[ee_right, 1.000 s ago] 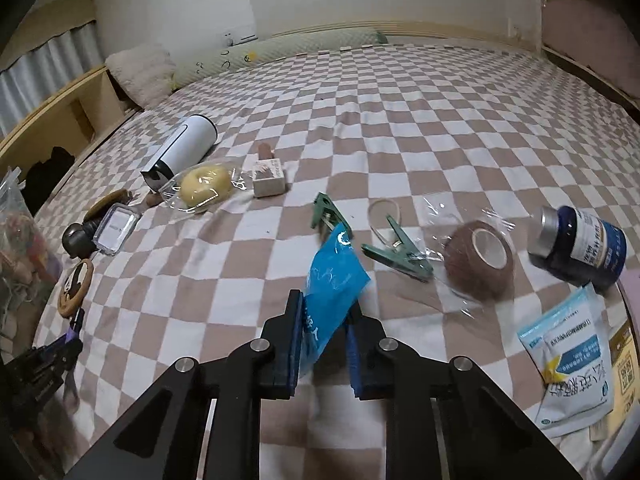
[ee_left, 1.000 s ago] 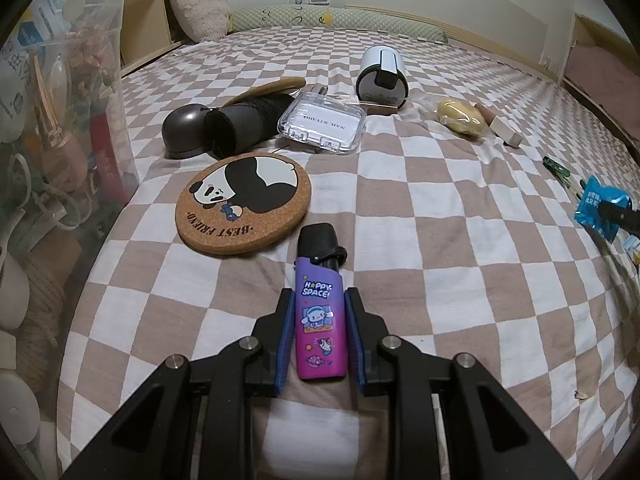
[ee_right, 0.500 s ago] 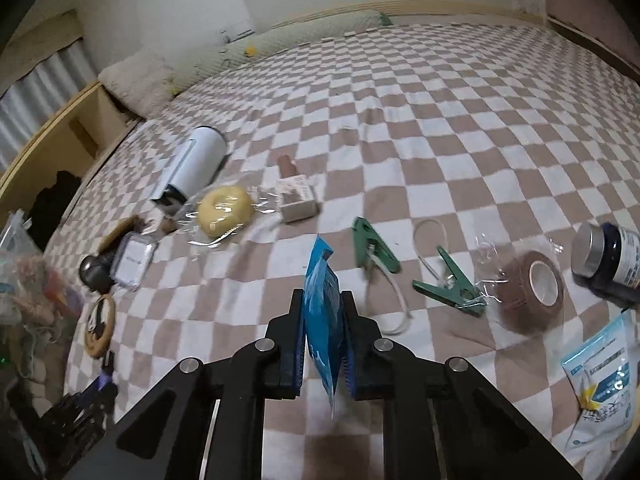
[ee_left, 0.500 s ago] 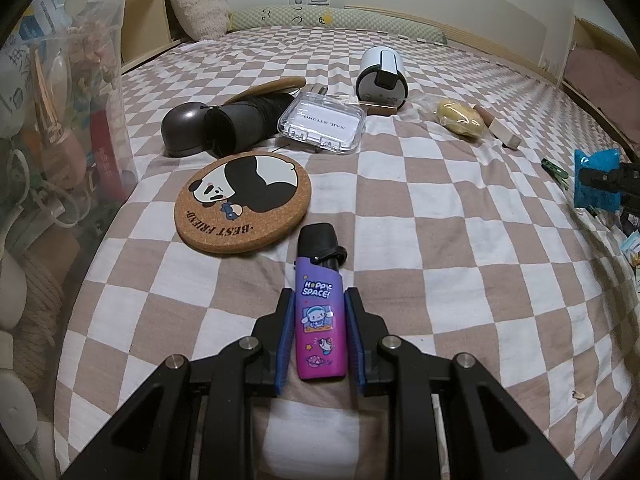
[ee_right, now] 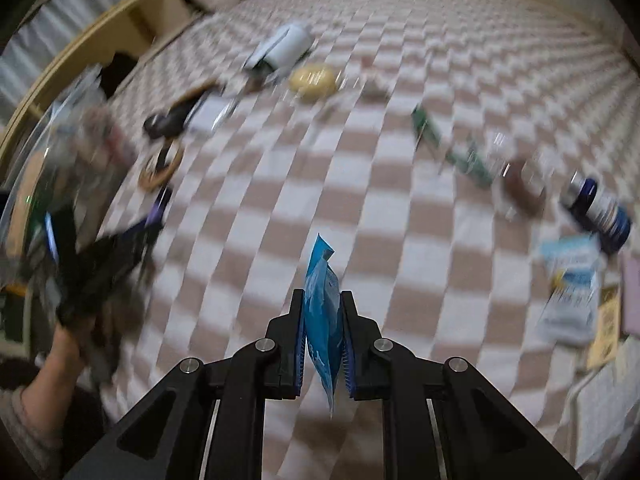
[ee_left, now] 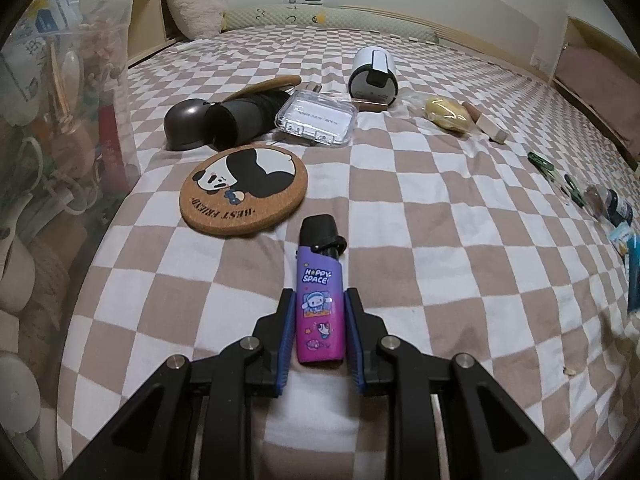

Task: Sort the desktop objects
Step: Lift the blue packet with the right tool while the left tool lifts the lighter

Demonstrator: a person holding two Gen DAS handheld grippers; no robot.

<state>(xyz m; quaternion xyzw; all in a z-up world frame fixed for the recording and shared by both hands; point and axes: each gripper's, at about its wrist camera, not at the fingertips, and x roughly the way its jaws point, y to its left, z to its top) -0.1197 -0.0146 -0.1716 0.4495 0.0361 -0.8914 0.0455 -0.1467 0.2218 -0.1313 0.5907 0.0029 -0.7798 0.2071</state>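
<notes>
**Both claws loaded, the storage bin off to the left**

The left claw (ee_left: 320,320) is clenched on a purple lighter (ee_left: 320,308) printed "Happy Space". The lighter's long axis runs straight out along the fingers, its black cap forward, and its body looks to rest on or just above the checkered bedspread (ee_left: 440,220). Just ahead and slightly left of the cap lies the round cork panda coaster (ee_left: 244,192). Beyond that sit a dark folded umbrella (ee_left: 240,120), a clear plastic case (ee_left: 316,122) and a white cylindrical device (ee_left: 374,74). Hard against the left edge of this view stands a clear plastic storage bin (ee_left: 60,120) crammed with small goods.

The right claw (ee_right: 323,328) grips a blue sachet (ee_right: 322,312) edge-on, held upright between the pads and lifted clear of the bed. This view is smeared with motion blur. From it the bin (ee_right: 68,152) lies far to the left, with the person's hand (ee_right: 72,332) and the left claw in between, while green clips (ee_right: 428,128), a dark bottle (ee_right: 600,208) and pale packets (ee_right: 568,292) stay out to the right.

My judgement: if the bin is the sorting target, the left claw is much the nearer, needing only a short swing leftward; the right one would have to cross the bed. Which item goes where the pictures do not settle.
</notes>
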